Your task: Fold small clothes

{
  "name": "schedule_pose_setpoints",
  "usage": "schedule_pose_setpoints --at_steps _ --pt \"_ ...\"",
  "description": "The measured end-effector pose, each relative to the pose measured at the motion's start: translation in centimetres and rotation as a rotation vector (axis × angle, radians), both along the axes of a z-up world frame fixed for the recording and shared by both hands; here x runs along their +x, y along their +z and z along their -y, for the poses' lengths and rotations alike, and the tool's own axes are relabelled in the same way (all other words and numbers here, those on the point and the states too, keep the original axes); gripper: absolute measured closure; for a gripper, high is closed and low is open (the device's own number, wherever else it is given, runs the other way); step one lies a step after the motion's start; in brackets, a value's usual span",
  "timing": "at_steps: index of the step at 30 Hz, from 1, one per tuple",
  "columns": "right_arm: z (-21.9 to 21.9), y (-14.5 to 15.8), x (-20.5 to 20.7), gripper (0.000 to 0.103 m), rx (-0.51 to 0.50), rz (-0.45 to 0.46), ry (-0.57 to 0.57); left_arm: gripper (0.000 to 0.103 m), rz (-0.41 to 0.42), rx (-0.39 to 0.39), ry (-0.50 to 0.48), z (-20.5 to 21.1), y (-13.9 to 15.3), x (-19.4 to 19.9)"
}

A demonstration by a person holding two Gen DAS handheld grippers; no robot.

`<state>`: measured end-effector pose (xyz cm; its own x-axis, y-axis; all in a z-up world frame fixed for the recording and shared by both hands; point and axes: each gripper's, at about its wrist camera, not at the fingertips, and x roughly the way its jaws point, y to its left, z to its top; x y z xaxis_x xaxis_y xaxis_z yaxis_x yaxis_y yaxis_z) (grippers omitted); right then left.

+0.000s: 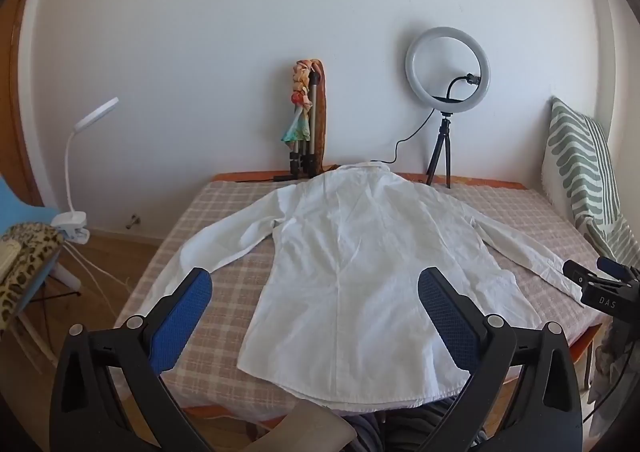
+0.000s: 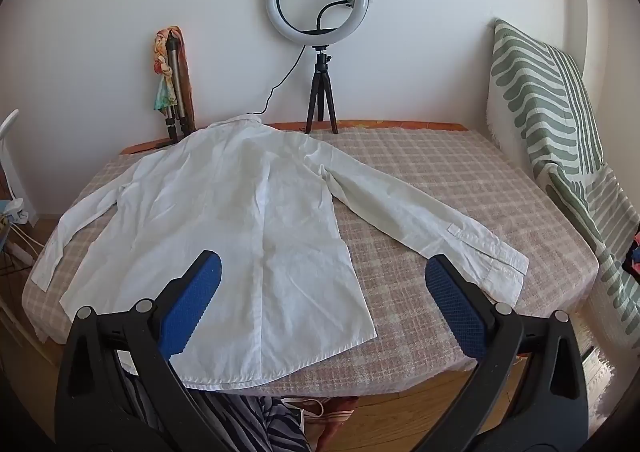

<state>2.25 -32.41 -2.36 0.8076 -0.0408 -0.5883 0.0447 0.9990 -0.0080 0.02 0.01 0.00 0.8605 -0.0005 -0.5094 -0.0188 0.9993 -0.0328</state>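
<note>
While spread flat, shirt (image 1: 360, 264) lies beyond both open grippers.

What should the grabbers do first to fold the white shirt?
Probably the right gripper should lower onto the right sleeve's cuff, since the shirt lies flat with sleeves spread, both grippers are open and empty, and that cuff is nearest.

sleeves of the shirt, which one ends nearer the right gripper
The sleeve on the ring light's side; its cuff lies just beyond the right gripper, while the other sleeve trails off toward the desk lamp.

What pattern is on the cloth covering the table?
The tablecloth is a pinkish-beige and white plaid check, clearest in the right wrist view.
</note>
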Motion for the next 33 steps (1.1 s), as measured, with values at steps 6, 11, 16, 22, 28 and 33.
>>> schedule_pose_setpoints --at_steps 6,11,16,22,28,33 --pt "0.2 0.1 -0.2 0.0 -0.037 0.007 -0.002 0.001 0.019 -0.018 0.0 -0.5 0.3 -0.1" --pt "-0.4 0.8 -0.1 0.0 -0.035 0.01 -0.011 0.001 0.02 -0.013 -0.005 -1.0 0.9 -0.1" --pt "0.1 0.9 -0.4 0.0 -0.02 0.018 -0.015 0.001 0.03 -0.009 -0.001 -0.2 1.1 -0.2" --pt "0.1 0.9 -0.4 0.0 -0.024 0.019 -0.014 0.001 0.034 -0.014 -0.002 -0.4 1.2 -0.3" --pt "0.0 0.9 -0.4 0.0 -0.021 0.02 -0.013 0.001 0.035 -0.014 -0.003 -0.4 1.4 -0.4" --pt "0.0 1.0 -0.4 0.0 -0.019 0.022 -0.014 0.001 0.036 -0.023 -0.008 -0.3 1.7 -0.5"
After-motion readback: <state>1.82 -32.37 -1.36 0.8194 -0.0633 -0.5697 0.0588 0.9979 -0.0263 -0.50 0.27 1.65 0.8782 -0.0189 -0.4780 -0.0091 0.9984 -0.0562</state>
